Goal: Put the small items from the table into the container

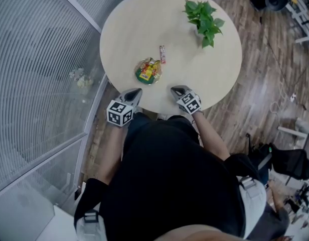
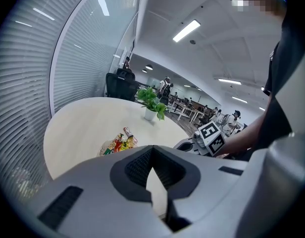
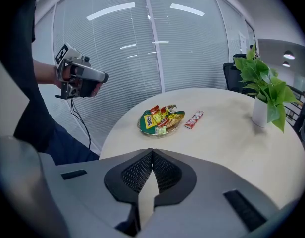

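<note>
A clear dish [image 1: 143, 82] holding several colourful snack packets [image 1: 149, 69] sits near the front of the round table [image 1: 129, 29]. One small red bar [image 1: 162, 54] lies on the table just beyond the dish. My left gripper [image 1: 136, 91] and right gripper [image 1: 175, 90] hover at the table's near edge, either side of the dish, both shut and empty. In the right gripper view the dish [image 3: 142, 128] and the bar [image 3: 194, 119] lie ahead of the closed jaws. In the left gripper view the bar [image 2: 127, 131] lies behind the packets [image 2: 119, 144].
A potted green plant [image 1: 204, 18] stands at the table's far right. A curved glass wall with blinds [image 1: 39, 74] runs close along the left. Wooden floor [image 1: 260, 74] and office furniture lie to the right.
</note>
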`<action>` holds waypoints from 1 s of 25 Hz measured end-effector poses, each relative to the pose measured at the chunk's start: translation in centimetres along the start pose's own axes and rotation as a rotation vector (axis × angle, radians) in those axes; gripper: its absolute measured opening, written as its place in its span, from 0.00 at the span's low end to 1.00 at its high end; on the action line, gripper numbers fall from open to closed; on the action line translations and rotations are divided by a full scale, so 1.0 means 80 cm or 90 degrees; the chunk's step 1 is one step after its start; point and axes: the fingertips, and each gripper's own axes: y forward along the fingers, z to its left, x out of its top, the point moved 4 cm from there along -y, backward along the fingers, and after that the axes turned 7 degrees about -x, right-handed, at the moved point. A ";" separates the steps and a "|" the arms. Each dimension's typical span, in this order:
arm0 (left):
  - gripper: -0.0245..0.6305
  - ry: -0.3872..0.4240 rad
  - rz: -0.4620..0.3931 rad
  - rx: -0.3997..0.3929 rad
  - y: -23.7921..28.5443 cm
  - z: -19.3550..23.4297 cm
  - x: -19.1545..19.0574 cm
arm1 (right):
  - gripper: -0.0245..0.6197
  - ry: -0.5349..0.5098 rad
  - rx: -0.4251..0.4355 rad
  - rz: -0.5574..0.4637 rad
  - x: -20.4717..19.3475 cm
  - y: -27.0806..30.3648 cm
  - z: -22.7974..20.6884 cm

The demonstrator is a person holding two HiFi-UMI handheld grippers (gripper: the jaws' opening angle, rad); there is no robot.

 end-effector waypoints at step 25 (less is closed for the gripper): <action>0.04 0.003 -0.002 -0.001 -0.001 -0.001 -0.001 | 0.07 0.007 -0.017 0.009 -0.009 -0.008 -0.001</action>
